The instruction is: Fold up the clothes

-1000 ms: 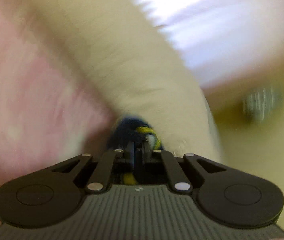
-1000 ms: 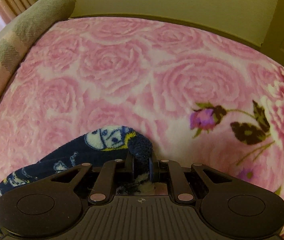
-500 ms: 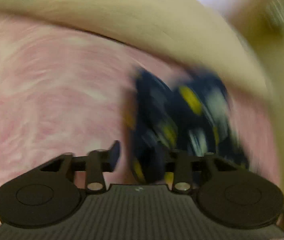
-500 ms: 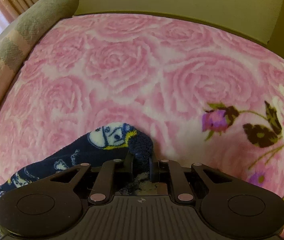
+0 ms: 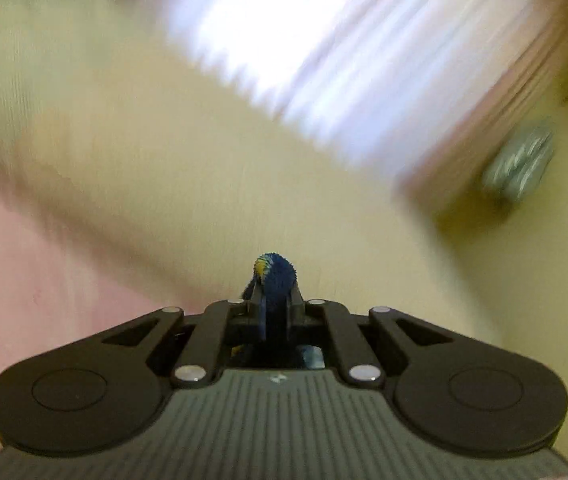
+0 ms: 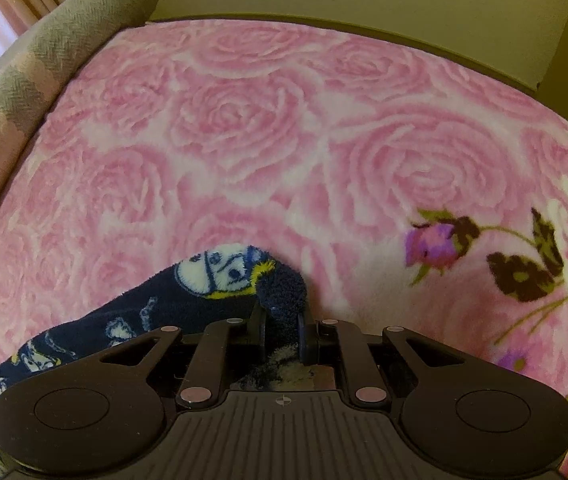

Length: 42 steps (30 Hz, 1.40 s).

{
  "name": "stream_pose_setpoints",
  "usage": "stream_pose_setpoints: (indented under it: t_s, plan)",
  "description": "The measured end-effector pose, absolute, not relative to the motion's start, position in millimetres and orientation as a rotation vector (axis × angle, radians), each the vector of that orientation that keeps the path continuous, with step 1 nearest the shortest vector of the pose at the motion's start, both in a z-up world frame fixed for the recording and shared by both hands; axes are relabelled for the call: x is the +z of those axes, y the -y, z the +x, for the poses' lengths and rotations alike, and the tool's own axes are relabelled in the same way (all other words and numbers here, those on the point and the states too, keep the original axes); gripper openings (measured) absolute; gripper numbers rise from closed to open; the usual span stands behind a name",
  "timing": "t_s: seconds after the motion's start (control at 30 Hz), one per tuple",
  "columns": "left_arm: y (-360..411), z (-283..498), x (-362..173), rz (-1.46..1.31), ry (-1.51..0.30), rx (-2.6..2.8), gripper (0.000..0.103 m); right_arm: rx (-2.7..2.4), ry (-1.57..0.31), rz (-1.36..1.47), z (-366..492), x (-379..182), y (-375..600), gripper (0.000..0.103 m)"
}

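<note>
A navy fleece garment (image 6: 188,300) with white and yellow cartoon prints trails from my right gripper (image 6: 282,328) down to the lower left over the pink rose blanket (image 6: 244,128). That gripper is shut on a bunched corner of it, low over the bed. In the blurred left wrist view, my left gripper (image 5: 275,300) is shut on another navy and yellow tuft of the garment (image 5: 276,276), lifted up and pointing toward the wall and window. The cloth between the two grips is hidden.
A rolled grey and beige blanket (image 6: 44,60) lies along the bed's left edge. A dark bed frame (image 6: 403,36) and yellow wall lie beyond the far edge. A bright curtained window (image 5: 343,60) and beige bolster (image 5: 164,168) fill the left view.
The left gripper was open half a second ago with the garment loose in front; now it is shut on a tuft and has swung upward. The right gripper has held its grip and crept forward.
</note>
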State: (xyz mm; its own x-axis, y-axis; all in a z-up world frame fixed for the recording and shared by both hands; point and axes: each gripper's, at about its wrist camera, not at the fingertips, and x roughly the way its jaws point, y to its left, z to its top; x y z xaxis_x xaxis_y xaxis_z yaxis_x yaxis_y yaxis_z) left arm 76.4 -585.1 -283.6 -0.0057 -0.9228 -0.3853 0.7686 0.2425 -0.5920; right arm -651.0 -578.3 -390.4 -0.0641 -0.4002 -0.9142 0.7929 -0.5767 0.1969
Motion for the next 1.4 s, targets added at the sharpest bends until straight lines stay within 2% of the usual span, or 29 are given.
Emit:
stream_pose_setpoints:
  t_s: [0.1,0.17,0.2,0.3,0.33,0.37,0.4,0.43,0.47,0.67,0.8,0.9,1.13,1.4]
  plan:
    - [543.9,104.0,-248.3,-0.171,-0.618,-1.222,0.009,-1.769,-0.49,1.323,-645.6,-387.7,583.0,0.011]
    - [534.5,113.9,-258.9,0.032,-0.598,-1.083,0.034,-1.762,-0.505,1.297,-639.3,-387.0,587.0,0.012]
    - [536.8,123.0,-274.8,0.156,-0.656,-0.975,0.055,-1.764,-0.518,1.288,-636.1,-387.0,589.8,0.012]
    - [527.5,158.2,-330.8,0.282,-0.876,-0.781,0.045,-1.76,-0.554,1.256,-626.4,-387.0,599.2,0.012]
    - [521.3,163.3,-338.2,0.27,-0.913,-0.754,0.045,-1.751,-0.568,1.245,-624.1,-386.6,601.8,0.015]
    - [515.0,168.3,-345.4,0.257,-0.95,-0.726,0.045,-1.741,-0.582,1.233,-621.8,-386.1,604.4,0.03]
    - [509.1,169.8,-349.2,0.215,-0.969,-0.704,0.045,-1.74,-0.595,1.219,-620.4,-384.8,605.8,0.037]
    - [507.8,165.5,-350.5,0.184,-0.975,-0.717,0.046,-1.738,-0.594,1.201,-620.1,-382.5,606.4,0.053]
    - [506.6,161.2,-351.7,0.153,-0.981,-0.73,0.046,-1.733,-0.585,1.184,-620.6,-379.6,606.6,0.06]
    - [552.0,124.3,-336.4,0.221,-0.947,-0.912,0.047,-1.72,-0.528,1.138,-627.4,-364.9,608.7,0.06]
    - [607.5,94.8,-330.8,0.264,-0.939,-1.024,0.055,-1.67,-0.52,1.069,-627.9,-354.9,617.2,0.06]
    - [648.1,70.3,-333.2,0.352,-0.944,-1.151,0.055,-1.564,-0.566,1.013,-623.4,-350.7,629.5,0.06]
    - [699.2,-18.4,-346.1,0.928,-0.643,-1.666,0.054,-1.196,-0.814,0.822,-603.7,-356.0,658.3,0.06]
    - [724.0,-83.6,-369.3,1.215,-0.476,-1.916,0.056,-0.96,-0.928,0.807,-584.9,-386.9,674.6,0.06]
